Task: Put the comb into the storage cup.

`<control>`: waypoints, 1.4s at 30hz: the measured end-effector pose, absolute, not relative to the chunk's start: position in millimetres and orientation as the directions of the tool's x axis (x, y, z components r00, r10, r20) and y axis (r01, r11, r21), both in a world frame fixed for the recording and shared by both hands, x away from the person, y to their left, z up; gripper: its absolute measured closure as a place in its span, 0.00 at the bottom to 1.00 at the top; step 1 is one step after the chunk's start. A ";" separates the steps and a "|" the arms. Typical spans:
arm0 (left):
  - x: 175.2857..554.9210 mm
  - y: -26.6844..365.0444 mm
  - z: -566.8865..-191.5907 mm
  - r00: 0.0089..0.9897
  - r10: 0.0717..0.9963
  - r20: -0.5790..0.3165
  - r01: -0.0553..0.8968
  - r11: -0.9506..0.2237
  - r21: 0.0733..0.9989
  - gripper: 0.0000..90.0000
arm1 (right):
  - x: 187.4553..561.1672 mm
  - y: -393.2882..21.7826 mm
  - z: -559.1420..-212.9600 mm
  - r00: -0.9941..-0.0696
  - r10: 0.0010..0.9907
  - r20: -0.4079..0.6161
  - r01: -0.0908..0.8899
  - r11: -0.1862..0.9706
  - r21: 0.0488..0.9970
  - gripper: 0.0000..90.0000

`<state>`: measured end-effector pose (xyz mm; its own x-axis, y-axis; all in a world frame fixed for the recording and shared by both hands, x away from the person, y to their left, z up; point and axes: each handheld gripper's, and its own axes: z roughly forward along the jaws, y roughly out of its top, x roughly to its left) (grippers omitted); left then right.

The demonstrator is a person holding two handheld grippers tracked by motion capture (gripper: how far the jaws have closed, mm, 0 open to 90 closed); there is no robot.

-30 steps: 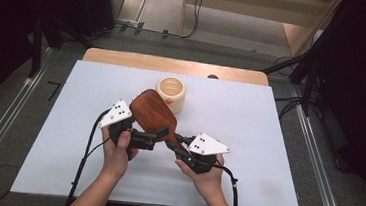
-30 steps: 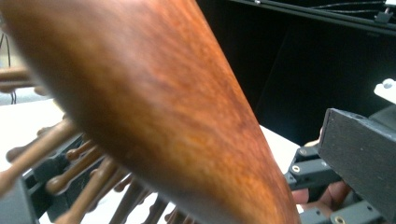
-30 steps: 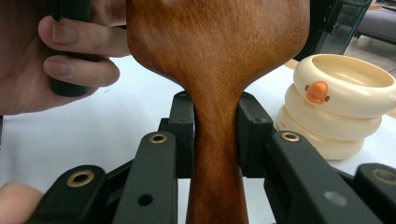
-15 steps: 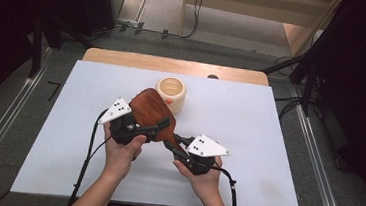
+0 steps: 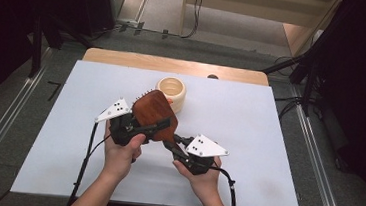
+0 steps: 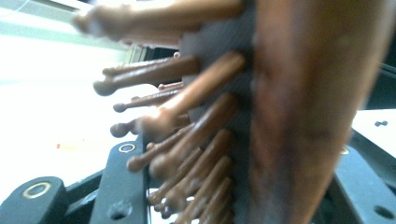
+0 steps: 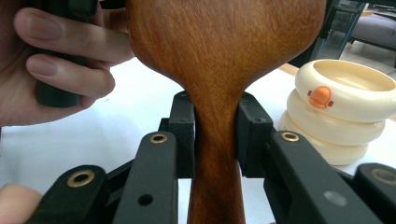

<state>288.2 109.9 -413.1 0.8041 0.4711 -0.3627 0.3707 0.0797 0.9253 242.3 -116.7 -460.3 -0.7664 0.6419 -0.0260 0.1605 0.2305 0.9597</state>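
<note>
A brown oval wooden hairbrush with wooden pins (image 5: 154, 114) is held off the white-covered desk (image 5: 268, 140) between two hand-held tools, a little to the 7 o'clock side of the desk's middle in the high view. Its head points toward 11 o'clock and its handle runs down toward 5 o'clock.

The right tongs (image 7: 215, 135) are clamped on the narrow neck of the brush, where the head tapers into the handle; in the right gripper view both black pads press the wood from either side, with the handle passing down between the jaws. The right hand (image 5: 204, 177) holds that tool at about 5 o'clock from the brush.

The left tongs (image 5: 161, 125) sit at the 8 o'clock side of the brush head, gripped by the left hand (image 5: 121, 153). Their jaws have just been closing, with the brush head between them. In the left gripper view the smooth back of the head lies against the jaw at 3 o'clock, and the pins (image 6: 187, 107) point toward the jaw at 9 o'clock, whose pad meets the lower pin tips.

A cream ringed round container with an orange button (image 7: 338, 109) stands on the desk just beyond the brush head, at about 1 o'clock from it.
</note>
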 end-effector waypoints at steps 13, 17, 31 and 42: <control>287.3 111.3 -409.5 0.817 0.470 -0.335 0.351 0.057 0.935 0.62 | 249.1 -124.7 -459.5 -0.759 0.650 0.046 0.218 0.187 0.958 0.47; 288.8 113.7 -407.7 0.812 0.481 -0.330 0.345 0.059 0.937 0.62 | 251.3 -130.9 -459.4 -0.745 0.664 0.066 0.230 0.162 0.960 0.30; 291.8 119.8 -402.6 0.810 0.502 -0.304 0.321 0.055 0.946 0.62 | 251.8 -156.0 -462.8 -0.702 0.706 0.090 0.249 0.126 0.960 0.00; 296.1 124.4 -396.9 0.806 0.511 -0.298 0.311 0.064 0.948 0.62 | 247.0 -186.2 -471.2 -0.659 0.748 0.076 0.250 0.122 0.961 0.00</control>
<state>296.1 124.4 -396.9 0.8059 0.5114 -0.2984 0.3107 0.0637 0.9484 247.0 -186.2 -471.2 -0.6593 0.7480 0.0764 0.2496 0.1219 0.9606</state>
